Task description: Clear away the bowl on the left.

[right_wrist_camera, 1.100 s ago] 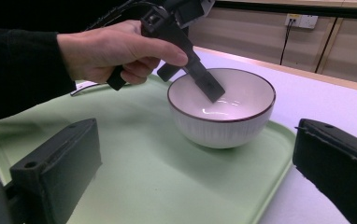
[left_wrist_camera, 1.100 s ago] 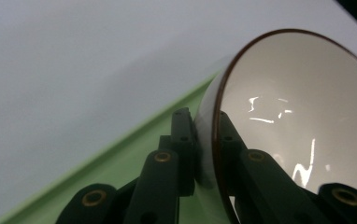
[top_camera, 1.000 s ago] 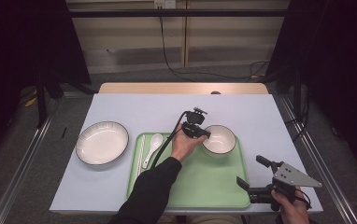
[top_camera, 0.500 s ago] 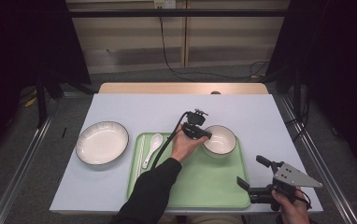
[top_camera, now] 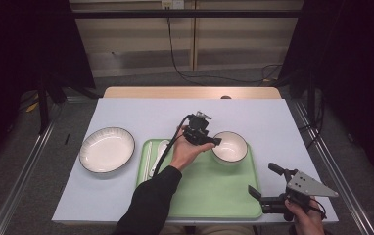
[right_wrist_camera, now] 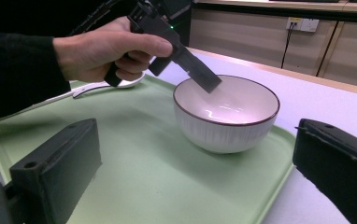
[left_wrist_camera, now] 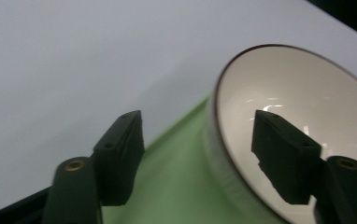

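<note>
The bowl (top_camera: 229, 147) stands upright at the far right corner of the green tray (top_camera: 209, 191), empty and white with a dark rim. The left gripper (top_camera: 213, 141) hangs at the bowl's near-left rim, and its jaws have just been opening: in the left gripper view they stand apart, one over the tray outside the wall, one over the inside, with the rim between them but neither pad pressing on it. I read that as the bowl just let go, set down on the tray. The right gripper (top_camera: 263, 185) waits, jaws wide apart and empty, off the tray's near right corner. Counting: one bowl, one plate (top_camera: 106, 150) on the table left of the tray, one white spoon (top_camera: 158, 152) on the tray's left side with what may be chopsticks beside it, one tray, two grippers.
</note>
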Demonstrator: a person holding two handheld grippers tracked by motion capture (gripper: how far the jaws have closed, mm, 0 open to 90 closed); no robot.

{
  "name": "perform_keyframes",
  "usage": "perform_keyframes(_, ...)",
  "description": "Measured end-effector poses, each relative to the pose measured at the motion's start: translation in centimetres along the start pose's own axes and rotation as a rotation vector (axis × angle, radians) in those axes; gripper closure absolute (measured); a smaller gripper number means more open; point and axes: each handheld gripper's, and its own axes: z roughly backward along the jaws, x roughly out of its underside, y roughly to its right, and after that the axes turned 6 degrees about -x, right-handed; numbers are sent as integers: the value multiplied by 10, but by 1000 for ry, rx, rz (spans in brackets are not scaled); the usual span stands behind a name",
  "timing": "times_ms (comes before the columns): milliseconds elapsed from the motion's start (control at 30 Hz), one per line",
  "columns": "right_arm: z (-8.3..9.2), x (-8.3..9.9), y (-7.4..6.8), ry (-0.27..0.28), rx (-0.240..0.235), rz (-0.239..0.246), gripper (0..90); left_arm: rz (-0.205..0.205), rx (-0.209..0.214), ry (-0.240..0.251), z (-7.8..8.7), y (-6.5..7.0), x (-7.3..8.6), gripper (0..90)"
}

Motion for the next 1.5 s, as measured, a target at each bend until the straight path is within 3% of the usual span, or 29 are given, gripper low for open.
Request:
perform_keyframes(33,0,0,0,0,0,0,6,18,-1,15,2,-2,2,264)
perform_keyframes(133,0,0,0,3,5,0,5,14,-14,27,10,-9,6,179)
perform_keyframes(233,0,0,0,2,3,3,5,33,2,42,18,-15,10,113)
perform_keyframes(267,0,0,0,0,3,0,6,26,-14,35,21,-15,11,89)
perform_keyframes(433,0,0,0,1,8,1,5,29,-16,75,37,-23,17,46)
perform_keyframes(567,0,0,0,1,8,4,5,10,-17,98,50,-24,20,33)
perform_keyframes(633,0,0,0,2,5,5,5,-2,-39,109,58,-27,23,38)
perform_keyframes(867,-1,-1,0,-4,13,7,6,19,-78,156,79,-40,41,31)
perform_keyframes(967,-1,-1,0,2,23,-6,6,15,-127,156,88,-47,47,30)
perform_keyframes(1100,-1,-1,0,-2,21,-5,6,35,-154,183,100,-54,54,29)
perform_keyframes(1167,-2,-1,0,-4,16,-5,6,21,-168,183,109,-56,57,30)
perform_keyframes(1233,-1,-1,0,-3,18,-6,5,36,-209,191,117,-58,60,28)
perform_keyframes(1500,-1,-1,2,-5,19,0,5,58,-242,203,143,-71,79,33)
